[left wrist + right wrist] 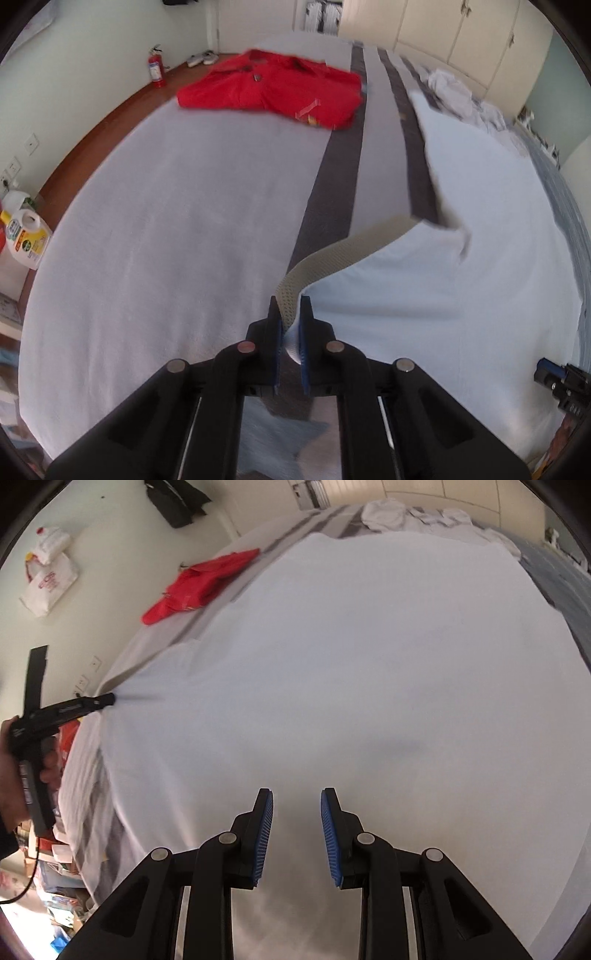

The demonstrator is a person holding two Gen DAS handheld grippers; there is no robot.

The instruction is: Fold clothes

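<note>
One red garment [269, 86] lies folded at the far side of the bed [166, 229], while the white garment [369, 646] (spread flat beside it) remains unfolded, its ribbed edge clamped by the left gripper [290, 317], the right gripper [297, 834] standing open and empty above it.

Red shirt [269, 86]; pale blue garment [461, 258], beige ribbed collar [332, 254]; grey bedsheet [166, 240], dark stripes [332, 173].

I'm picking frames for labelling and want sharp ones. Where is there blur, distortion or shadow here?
Left wrist view: fisheye bends the bed; red garment slightly smeared, left tongs fairly sharp. Right wrist view: white garment soft, almost featureless; grey shadow before the right tongs.
</note>
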